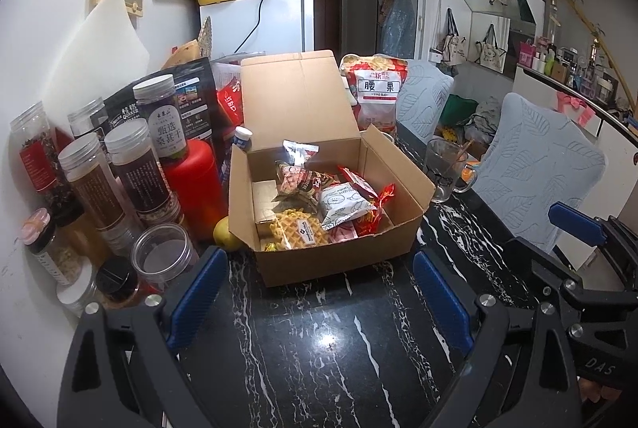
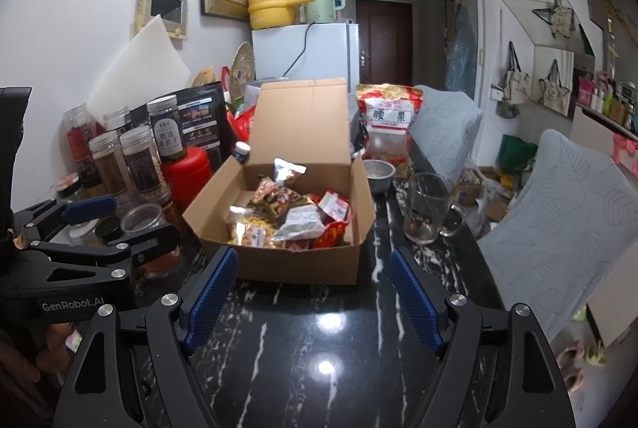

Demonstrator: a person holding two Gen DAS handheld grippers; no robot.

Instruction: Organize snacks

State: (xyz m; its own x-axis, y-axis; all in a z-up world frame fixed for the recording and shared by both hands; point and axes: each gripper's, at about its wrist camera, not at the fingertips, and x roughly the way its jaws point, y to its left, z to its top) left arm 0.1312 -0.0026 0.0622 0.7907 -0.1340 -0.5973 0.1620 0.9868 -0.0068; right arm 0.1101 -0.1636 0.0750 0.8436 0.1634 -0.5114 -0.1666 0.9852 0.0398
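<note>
An open cardboard box (image 1: 331, 260) stands on the black marble table, its lid up, with several wrapped snacks inside, among them a waffle pack (image 1: 297, 228) and a white packet (image 1: 345, 207). The box also shows in the right wrist view (image 2: 295, 264). My left gripper (image 1: 319, 280) is open and empty, just short of the box's front wall. My right gripper (image 2: 311, 292) is open and empty, also in front of the box. The right gripper shows at the right edge of the left wrist view (image 1: 590, 228), and the left gripper shows at the left of the right wrist view (image 2: 99, 224).
Several jars (image 1: 135, 165), a red canister (image 1: 195, 185) and a lemon (image 1: 225, 234) crowd the table's left side. A cashew bag (image 1: 377, 93) stands behind the box. A glass mug (image 1: 442, 169) sits to the right, a metal bowl (image 2: 379, 173) behind it. Blue-covered chairs (image 1: 534, 169) line the right edge.
</note>
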